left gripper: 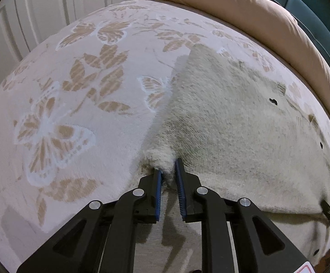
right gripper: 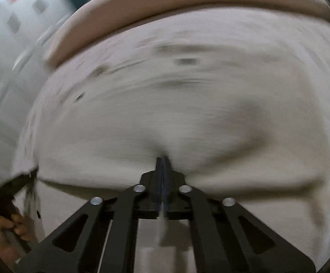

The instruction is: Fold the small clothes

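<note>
A cream fuzzy knit garment [left gripper: 233, 118] with small dark buttons lies spread on the bed. My left gripper [left gripper: 168, 166] is shut on its near left corner, and a tuft of the knit bulges between the blue pads. In the blurred right wrist view, my right gripper [right gripper: 163, 159] has its jaws pressed together on a pinched fold at the near edge of the garment [right gripper: 165, 104]. A thin strip of cloth shows between its fingers. The other gripper and a person's hand [right gripper: 3, 227] appear at the left edge of that view.
A pale plush blanket [left gripper: 74, 91] with tan leaf and butterfly patterns covers the bed. A beige rolled duvet [left gripper: 256, 11] runs along the far side, with a teal headboard [left gripper: 313, 6] behind it. White panelled doors [left gripper: 28, 11] stand at the far left.
</note>
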Available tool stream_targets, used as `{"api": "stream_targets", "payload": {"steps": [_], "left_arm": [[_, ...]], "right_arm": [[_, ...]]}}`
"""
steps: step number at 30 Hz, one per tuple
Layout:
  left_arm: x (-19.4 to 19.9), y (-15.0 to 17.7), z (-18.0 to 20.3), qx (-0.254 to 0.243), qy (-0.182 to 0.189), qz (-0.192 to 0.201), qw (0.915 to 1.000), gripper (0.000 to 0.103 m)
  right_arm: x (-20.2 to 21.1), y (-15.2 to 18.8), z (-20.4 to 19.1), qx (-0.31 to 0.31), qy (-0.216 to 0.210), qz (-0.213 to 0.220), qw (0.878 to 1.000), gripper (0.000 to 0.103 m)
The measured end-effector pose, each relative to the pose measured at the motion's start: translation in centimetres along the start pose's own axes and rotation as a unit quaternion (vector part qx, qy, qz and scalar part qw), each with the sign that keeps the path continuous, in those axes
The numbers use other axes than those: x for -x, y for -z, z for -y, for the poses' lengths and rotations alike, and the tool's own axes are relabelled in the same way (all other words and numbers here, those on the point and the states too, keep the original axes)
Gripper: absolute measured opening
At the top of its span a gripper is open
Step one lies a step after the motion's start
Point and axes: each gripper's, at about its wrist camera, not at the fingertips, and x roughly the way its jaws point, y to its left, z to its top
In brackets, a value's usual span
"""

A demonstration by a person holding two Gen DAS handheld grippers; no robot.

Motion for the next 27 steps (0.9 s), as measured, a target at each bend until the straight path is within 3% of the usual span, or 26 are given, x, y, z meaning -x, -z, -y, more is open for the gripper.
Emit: {"api": "stream_targets", "payload": {"steps": [2, 5, 6, 7, 9, 10, 13, 18, 24, 27], "left_arm": [[0.1, 0.1, 0.1, -0.003, 0.000, 0.001, 1.0000, 0.017], [1.1, 0.3, -0.1, 0.003, 0.008, -0.004, 1.0000, 0.020], [1.9, 0.6, -0.3, 0.009, 0.014, -0.006, 0.9998, 0.021], [3.1, 1.4, -0.9, 0.017, 0.026, -0.007, 0.9995, 0.024], [5.2, 3.1, -2.1, 0.024, 0.035, -0.006, 0.9991, 0.036], [6.5, 4.4, -3.1, 0.030, 0.037, -0.003, 0.9989, 0.046], [10.0, 9.3, -6.8, 0.047, 0.046, -0.007, 0.9978, 0.058], [13.0, 17.4, -12.0, 0.083, 0.054, -0.041, 0.9943, 0.060], [14.2, 21.8, -11.4, 0.093, 0.101, -0.056, 0.9890, 0.064], [14.0, 22.4, -9.7, 0.070, 0.094, -0.053, 0.9917, 0.072]], "right_arm": [[2.7, 1.0, 4.5, -0.039, 0.089, 0.008, 0.995, 0.001], [7.3, 3.2, 8.5, -0.070, 0.098, 0.021, 0.992, 0.009], [9.5, 4.6, 9.4, -0.068, 0.103, 0.029, 0.992, 0.017], [11.1, 5.8, 10.0, -0.064, 0.107, 0.036, 0.992, 0.034], [14.4, 9.3, 11.1, -0.061, 0.107, 0.047, 0.991, 0.060], [16.0, 11.5, 11.7, -0.063, 0.098, 0.049, 0.992, 0.064], [18.2, 16.8, 13.1, -0.075, 0.069, 0.032, 0.994, 0.071], [17.6, 22.9, 12.1, -0.091, 0.017, -0.012, 0.996, 0.072], [17.1, 24.9, 10.0, -0.085, -0.008, -0.020, 0.996, 0.073], [16.4, 24.2, 9.6, -0.090, -0.008, -0.013, 0.996, 0.075]]}}
